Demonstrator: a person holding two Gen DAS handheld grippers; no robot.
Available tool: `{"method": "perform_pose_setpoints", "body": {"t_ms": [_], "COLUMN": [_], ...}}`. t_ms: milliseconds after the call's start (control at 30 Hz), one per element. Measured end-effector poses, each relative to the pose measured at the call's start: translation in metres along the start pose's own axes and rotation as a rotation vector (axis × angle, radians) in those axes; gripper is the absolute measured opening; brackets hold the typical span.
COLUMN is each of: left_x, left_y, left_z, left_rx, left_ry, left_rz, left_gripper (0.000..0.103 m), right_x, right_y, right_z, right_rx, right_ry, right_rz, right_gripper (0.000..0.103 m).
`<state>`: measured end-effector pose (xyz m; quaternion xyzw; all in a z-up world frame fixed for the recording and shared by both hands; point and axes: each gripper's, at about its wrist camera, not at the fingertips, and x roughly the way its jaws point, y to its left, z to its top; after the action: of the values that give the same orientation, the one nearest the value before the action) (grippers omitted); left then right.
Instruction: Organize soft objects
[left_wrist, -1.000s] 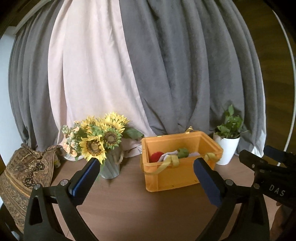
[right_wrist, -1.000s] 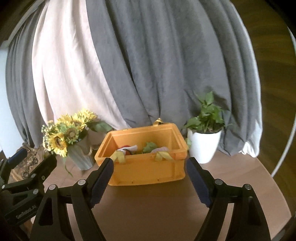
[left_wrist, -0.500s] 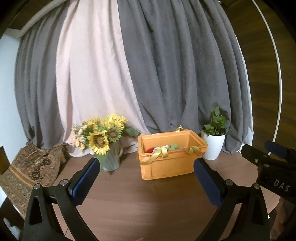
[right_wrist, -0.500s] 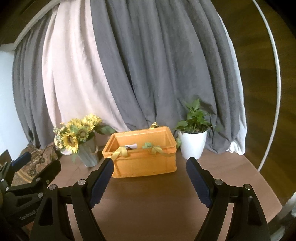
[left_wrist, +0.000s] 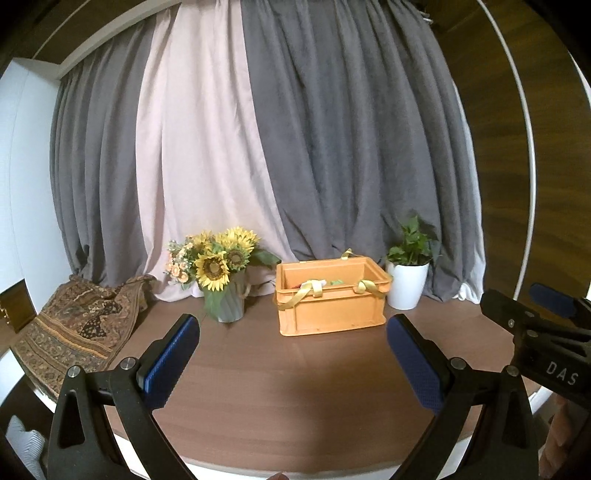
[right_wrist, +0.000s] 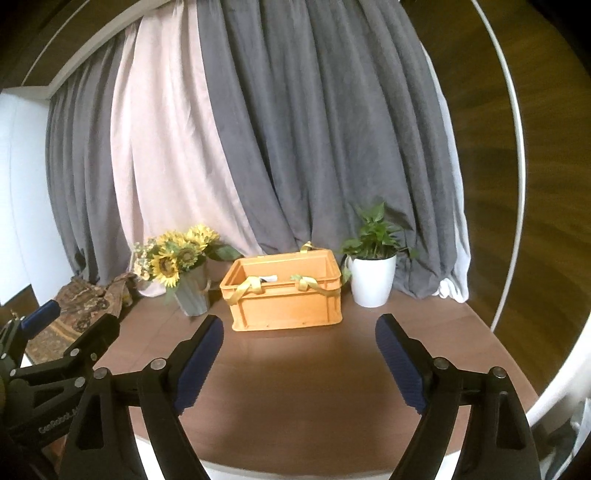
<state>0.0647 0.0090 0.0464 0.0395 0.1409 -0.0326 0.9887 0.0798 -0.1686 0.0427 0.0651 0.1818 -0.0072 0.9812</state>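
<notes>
few soft objects (left_wrist: 320, 283) show above the orange crate's (left_wrist: 332, 314) rim.

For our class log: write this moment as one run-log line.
left gripper: open, empty | right gripper: opening, empty | orange crate: on table, holds soft items

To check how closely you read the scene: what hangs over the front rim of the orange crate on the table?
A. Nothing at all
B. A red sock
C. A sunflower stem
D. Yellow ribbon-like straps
D: two yellow straps drape over the front rim of the orange crate and down its front wall, seen in both wrist views.
</notes>
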Motion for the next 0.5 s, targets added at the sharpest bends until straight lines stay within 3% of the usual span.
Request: {"method": "perform_pose_setpoints", "body": {"t_ms": [500], "left_x": [-0.071], "left_y": [-0.006], "left_z": [-0.012], "left_rx": [0.000], "left_ry": [-0.030], "left_rz": [-0.014], "left_gripper": [0.103], "right_x": [-0.076], "right_y": [-0.012], "right_z": [-0.018], "right_rx": [0.018], "right_ry": [-0.025], "right_rz": [-0.001], "right_gripper": [0.086]}}
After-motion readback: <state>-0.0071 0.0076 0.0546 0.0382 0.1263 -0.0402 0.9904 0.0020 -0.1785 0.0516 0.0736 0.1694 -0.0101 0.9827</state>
